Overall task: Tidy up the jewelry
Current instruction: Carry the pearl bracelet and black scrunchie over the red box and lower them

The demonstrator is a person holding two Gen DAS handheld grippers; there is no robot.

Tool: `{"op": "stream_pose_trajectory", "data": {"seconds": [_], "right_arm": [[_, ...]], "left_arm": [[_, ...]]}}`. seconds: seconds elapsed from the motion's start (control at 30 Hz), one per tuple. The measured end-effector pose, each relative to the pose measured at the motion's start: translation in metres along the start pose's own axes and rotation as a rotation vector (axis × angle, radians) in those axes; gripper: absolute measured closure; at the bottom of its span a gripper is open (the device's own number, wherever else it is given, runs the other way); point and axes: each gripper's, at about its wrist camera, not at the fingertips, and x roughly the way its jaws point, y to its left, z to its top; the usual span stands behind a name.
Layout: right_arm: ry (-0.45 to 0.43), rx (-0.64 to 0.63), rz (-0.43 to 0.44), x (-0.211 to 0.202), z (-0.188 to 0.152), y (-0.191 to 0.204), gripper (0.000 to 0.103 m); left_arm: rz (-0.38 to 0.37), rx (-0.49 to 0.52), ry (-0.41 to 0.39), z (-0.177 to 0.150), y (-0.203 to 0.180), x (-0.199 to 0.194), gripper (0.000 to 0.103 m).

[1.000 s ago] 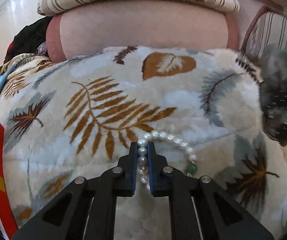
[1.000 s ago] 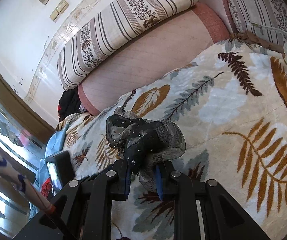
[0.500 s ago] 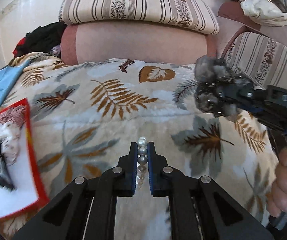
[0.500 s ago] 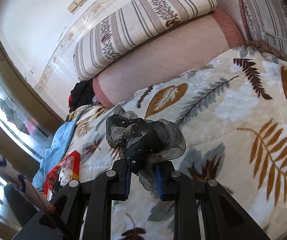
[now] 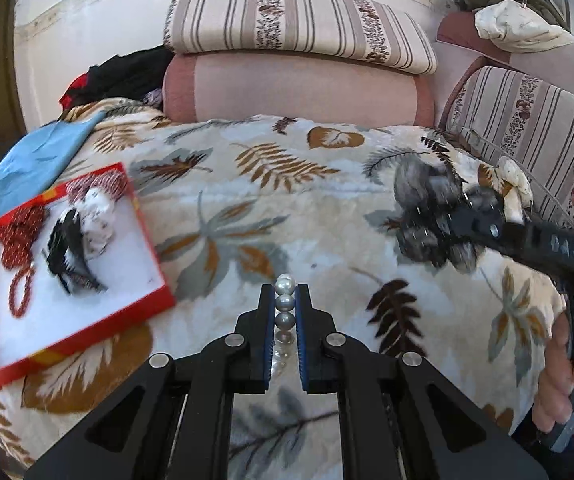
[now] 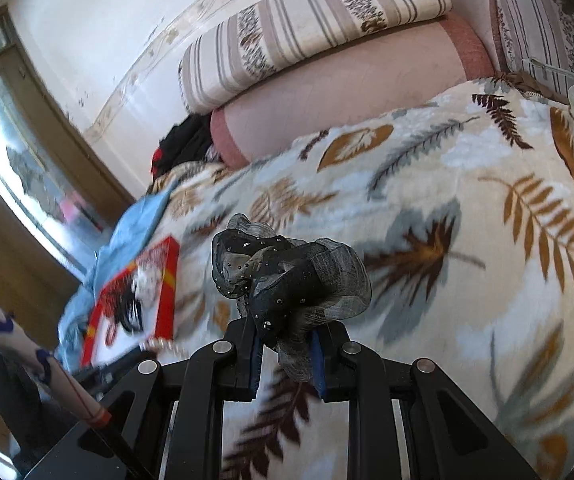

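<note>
- Left gripper [image 5: 285, 308]: we see its jaws nearly closed, clamped on a pearl strand [image 5: 285, 304]; three or four beads stand in a column between the blue pads, the top bead just past the fingertips, and the rest of the strand hangs out of sight below
- Right gripper [image 6: 285, 354]: we see its jaws clenched on a dark gauze hair scrunchie [image 6: 287, 272] set with small studs; the fabric bunches up above the fingertips and a fold trails down between the pads
- Both items are carried in the air above the leaf-print blanket [image 5: 287, 208], neither touching it; in the left wrist view the right gripper and its scrunchie [image 5: 431, 216] appear to the right, well apart from the pearls
- Red-rimmed tray [image 5: 155, 248]: it lies on the blanket to the left and already holds red bead strings [image 5: 21, 240], a black piece [image 5: 65, 248] and a white piece [image 5: 97, 216]
- Progress, as we judge it: part of the sorting is done, since several pieces are in the tray; the pearl strand and the scrunchie are picked up but not yet set down
- Remaining, as we judge it: both held items must reach the tray and be released there
</note>
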Motion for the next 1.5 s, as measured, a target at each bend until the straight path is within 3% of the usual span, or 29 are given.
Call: {"op": "stream_pose_trajectory", "data": {"seconds": [0.2,0.47,1.03,1.5], "right_arm": [[0.037,-0.070,-0.035,-0.001,-0.032,0.016,0.081],[0.092,-0.073,-0.066,0.009,-0.051,0.017,0.081],[0.107,-0.058,-0.071,0.013,-0.052,0.022,0.081],[0.122,-0.079,-0.045,0.018,-0.049,0.047,0.081]], "left_arm": [[0.015,-0.025,-0.008,-0.010,0.016,-0.002,0.094],[0.029,-0.008,-0.026,-0.012,0.020,0.002,0.094],[0.036,-0.012,-0.036,-0.011,0.027,0.000,0.094],[0.029,-0.075,-0.076,-0.002,0.048,-0.019,0.094]]}}
